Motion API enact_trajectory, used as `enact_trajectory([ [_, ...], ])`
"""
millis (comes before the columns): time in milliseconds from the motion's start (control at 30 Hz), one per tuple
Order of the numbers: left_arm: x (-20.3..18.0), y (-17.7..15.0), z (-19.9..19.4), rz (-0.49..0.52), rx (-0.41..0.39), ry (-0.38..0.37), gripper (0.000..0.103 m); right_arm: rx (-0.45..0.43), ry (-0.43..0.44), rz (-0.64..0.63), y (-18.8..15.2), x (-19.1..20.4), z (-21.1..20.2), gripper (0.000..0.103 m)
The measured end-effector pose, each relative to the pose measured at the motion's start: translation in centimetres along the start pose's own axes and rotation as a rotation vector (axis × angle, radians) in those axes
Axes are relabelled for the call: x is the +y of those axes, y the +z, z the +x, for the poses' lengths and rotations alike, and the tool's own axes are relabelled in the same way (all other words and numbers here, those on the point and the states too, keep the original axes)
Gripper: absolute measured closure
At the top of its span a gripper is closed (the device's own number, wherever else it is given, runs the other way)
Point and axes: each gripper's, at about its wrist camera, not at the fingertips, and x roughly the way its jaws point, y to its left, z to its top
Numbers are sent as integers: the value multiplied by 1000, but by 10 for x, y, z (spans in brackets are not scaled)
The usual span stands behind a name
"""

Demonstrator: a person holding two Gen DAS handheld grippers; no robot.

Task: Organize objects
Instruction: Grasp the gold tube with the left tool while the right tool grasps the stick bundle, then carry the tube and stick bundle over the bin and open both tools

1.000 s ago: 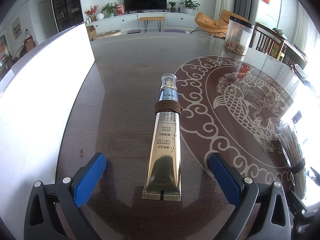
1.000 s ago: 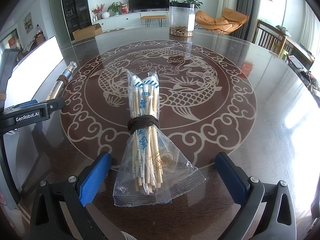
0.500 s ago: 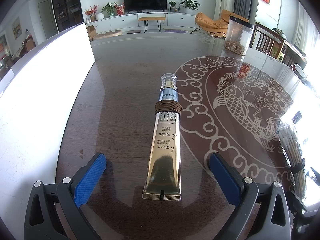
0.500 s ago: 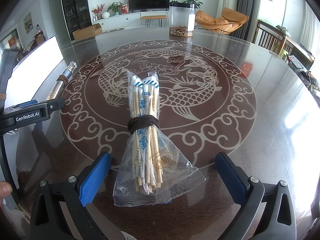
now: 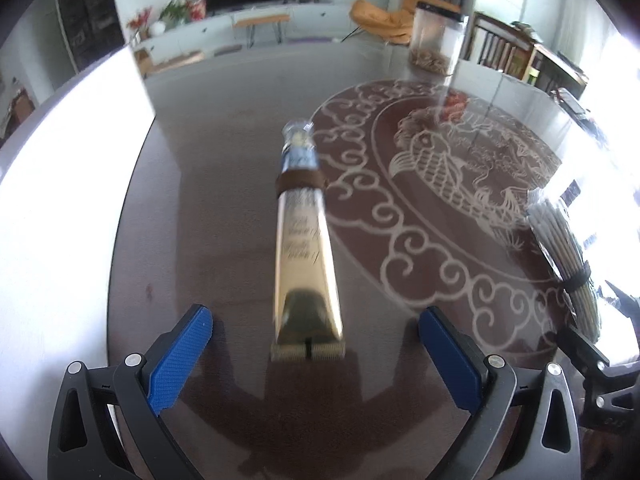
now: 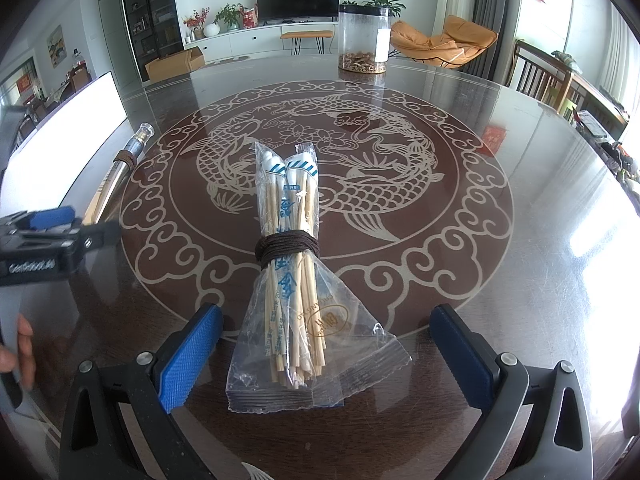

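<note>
A gold tube (image 5: 306, 256) with a clear cap and a brown cord wound round its neck lies on the dark table, pointing away. My left gripper (image 5: 316, 320) is open, its blue pads on either side of the tube's crimped end, apart from it. The tube also shows in the right wrist view (image 6: 124, 168). A bundle of chopsticks (image 6: 290, 256) in a clear plastic bag, tied with brown cord, lies between the open blue pads of my right gripper (image 6: 326, 320). The bundle shows at the right edge of the left wrist view (image 5: 564, 256).
A clear jar (image 6: 363, 38) with dried bits stands at the table's far side. A white board (image 5: 60, 184) lies along the left. The table (image 6: 480, 216) bears a fish pattern. My left gripper's body (image 6: 44, 248) shows at the left of the right wrist view.
The left gripper has started moving; its view is blurred and shifted slightly forward and right. The right gripper has not moved. Both stay open.
</note>
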Motion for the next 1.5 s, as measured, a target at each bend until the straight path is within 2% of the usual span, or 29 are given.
enact_trajectory([
  [233, 3, 41, 18, -55, 248, 37, 0, 0, 0, 0, 0, 0, 0, 0],
  [333, 4, 62, 30, -44, 276, 32, 0, 0, 0, 0, 0, 0, 0, 0],
  [433, 1, 72, 32, 6, 239, 18, 2, 0, 1, 0, 0, 0, 0, 0],
  [467, 0, 73, 27, 27, 196, 10, 19, -1, 2, 1, 0, 0, 0, 0],
  [500, -1, 73, 21, 39, 162, 4, 48, -4, 10, 7, 0, -1, -1, 0],
  [533, -2, 72, 15, 42, 140, 0, 66, -10, 26, 17, 0, -3, -2, 0],
  [567, 1, 72, 13, 28, 134, -12, 78, -12, 55, 31, 0, -6, -3, 0],
  [633, 8, 65, 9, -26, 111, -51, 78, 12, 106, 99, 6, -20, -5, 0],
  [700, 10, 56, 4, -49, 88, -57, 78, 35, 176, 181, 18, -33, -6, 0],
  [767, 9, 45, -2, -77, 68, -81, 78, 48, 205, 189, 35, -36, -7, 3],
  [867, 6, 28, -15, -110, 35, -109, 78, 115, 234, 141, 63, -27, 3, 21],
  [933, 2, 18, -25, -111, 8, -119, 78, 150, 218, 95, 74, -17, 11, 31],
  [967, 0, 12, -31, -106, -9, -127, 78, 162, 207, 63, 77, -11, 16, 49],
  [1000, 4, 9, -34, -103, -22, -132, 78, 174, 192, 22, 77, -3, 19, 77],
  [1100, 12, -2, -60, -92, -90, -160, 78, 173, 141, -39, 71, 11, 12, 77],
  [1233, 20, -7, -98, -111, -192, -216, 78, 118, 171, -36, 67, 21, -22, 77],
  [1367, 45, -17, -154, -134, -278, -279, 78, 24, 252, -76, 82, 52, -78, 77],
  [1500, 96, -29, -215, -161, -339, -264, 78, -85, 407, -141, 106, 109, -145, 77],
])
